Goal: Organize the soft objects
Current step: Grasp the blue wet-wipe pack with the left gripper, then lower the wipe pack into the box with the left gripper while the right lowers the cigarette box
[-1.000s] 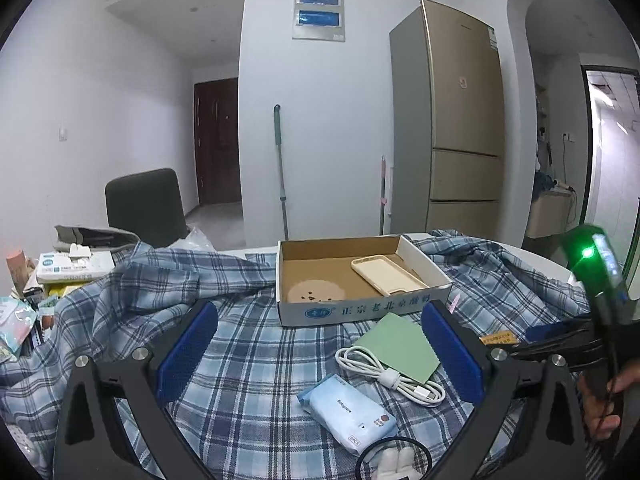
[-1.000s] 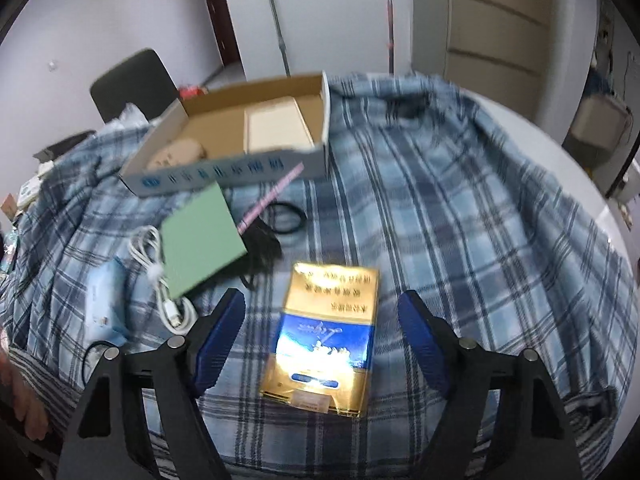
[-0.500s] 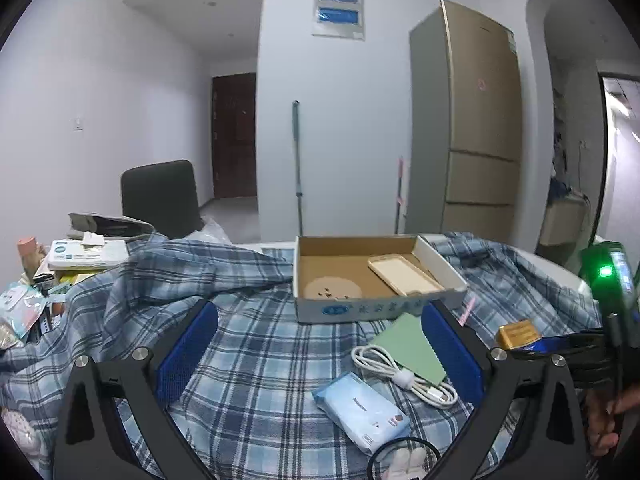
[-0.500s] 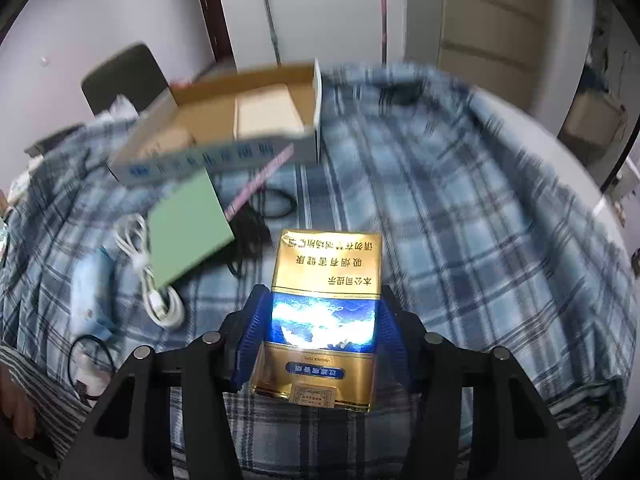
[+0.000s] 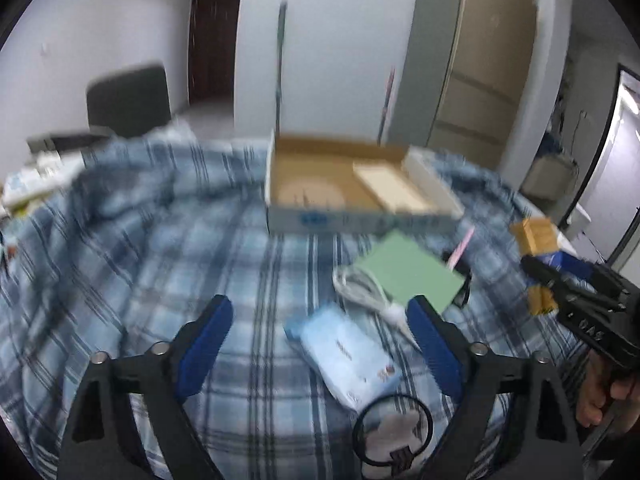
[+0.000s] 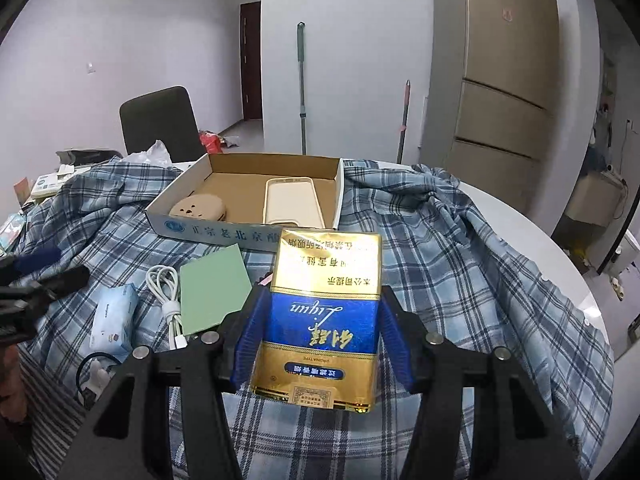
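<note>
My right gripper point(image 6: 322, 330) is shut on a gold and blue cigarette carton point(image 6: 324, 312), held up off the plaid cloth; it also shows at the right of the left wrist view point(image 5: 538, 256). My left gripper point(image 5: 320, 340) is open and empty, low over a pale blue tissue pack point(image 5: 344, 354). The open cardboard box point(image 6: 240, 232) behind holds a cream phone case point(image 6: 292, 200) and a tan round pouch point(image 6: 198, 208).
A green card point(image 6: 214, 290), a coiled white cable point(image 6: 166, 288) and a black ring with a white plug point(image 5: 394, 430) lie on the blue plaid cloth point(image 6: 440, 260). A chair point(image 6: 160, 124) and clutter point(image 6: 48, 184) stand at far left. The table's right edge point(image 6: 560, 248) is bare white.
My right gripper closed on the cigarette carton and lifted it off the cloth. My left gripper dipped down toward the tissue pack; its view is blurred by motion.
</note>
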### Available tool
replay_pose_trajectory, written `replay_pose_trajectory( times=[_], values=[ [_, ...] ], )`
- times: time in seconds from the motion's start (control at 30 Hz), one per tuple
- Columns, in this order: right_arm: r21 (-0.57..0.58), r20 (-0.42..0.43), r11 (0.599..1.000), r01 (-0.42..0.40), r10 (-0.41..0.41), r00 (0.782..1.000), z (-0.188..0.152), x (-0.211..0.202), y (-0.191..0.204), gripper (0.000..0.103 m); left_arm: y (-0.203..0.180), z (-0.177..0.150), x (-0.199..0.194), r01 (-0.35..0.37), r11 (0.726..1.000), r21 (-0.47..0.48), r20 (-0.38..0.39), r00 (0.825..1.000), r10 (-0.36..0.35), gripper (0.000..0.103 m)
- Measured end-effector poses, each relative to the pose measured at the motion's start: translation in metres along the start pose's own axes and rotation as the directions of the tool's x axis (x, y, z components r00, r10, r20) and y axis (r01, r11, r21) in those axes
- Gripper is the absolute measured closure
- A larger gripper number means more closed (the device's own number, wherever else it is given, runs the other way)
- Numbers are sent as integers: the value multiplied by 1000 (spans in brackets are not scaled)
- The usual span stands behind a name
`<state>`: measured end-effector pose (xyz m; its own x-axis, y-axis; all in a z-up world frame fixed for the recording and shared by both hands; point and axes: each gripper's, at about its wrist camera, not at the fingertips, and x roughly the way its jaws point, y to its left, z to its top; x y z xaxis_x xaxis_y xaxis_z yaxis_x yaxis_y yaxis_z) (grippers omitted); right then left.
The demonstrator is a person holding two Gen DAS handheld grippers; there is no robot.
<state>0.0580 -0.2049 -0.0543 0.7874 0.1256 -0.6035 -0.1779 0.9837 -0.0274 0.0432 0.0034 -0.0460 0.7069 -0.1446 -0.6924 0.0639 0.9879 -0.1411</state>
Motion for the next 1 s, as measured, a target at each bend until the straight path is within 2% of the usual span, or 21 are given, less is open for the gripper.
replay_pose_trajectory(
  times=[0.03, 0.1, 0.17, 0.33, 0.5, 0.57, 0.73, 0.77, 0.87, 1.0],
  values=[
    [-1, 10, 1000, -3, 3, 1000, -1, -2, 0, 49, -2, -1, 6, 3, 1000, -3, -38, 999, -3, 17],
    [-13, 25, 1000, 1, -1, 1000, -2, -5, 2, 49, -6, -2, 12, 1, 1000, 2, -64, 998, -1, 17],
    [-31, 22, 1000, -3, 4, 1000, -4, -5, 5, 49, -14, -1, 19, -26, 999, 21, -97, 995, 28, 17],
    [-34, 24, 999, 1, 0, 1000, -5, -5, 6, 48, -19, 0, 44, -65, 998, 20, -191, 979, 68, 17],
    [-22, -3, 1000, 5, -5, 1000, -5, 0, 3, 48, -23, -9, 51, -68, 996, 55, -203, 976, 78, 18],
    [-19, -8, 1000, -4, 4, 1000, -6, 1, 2, 48, -26, -11, 53, -65, 995, 71, -204, 976, 79, 33],
    [-18, -7, 1000, -5, 5, 1000, -6, 1, 2, 48, -29, -12, 57, -59, 994, 88, -224, 971, 78, 39],
    [-17, -8, 1000, -5, 5, 1000, -6, 1, 2, 48, -29, -12, 57, -54, 995, 84, -225, 972, 72, 47],
    [-18, -10, 1000, -4, 4, 1000, -6, 1, 2, 48, -27, -13, 56, -47, 996, 75, -224, 973, 63, 62],
    [-19, -7, 1000, -3, 3, 1000, -6, 1, 2, 48, -25, -12, 53, -51, 996, 68, -204, 977, 63, 62]
  ],
)
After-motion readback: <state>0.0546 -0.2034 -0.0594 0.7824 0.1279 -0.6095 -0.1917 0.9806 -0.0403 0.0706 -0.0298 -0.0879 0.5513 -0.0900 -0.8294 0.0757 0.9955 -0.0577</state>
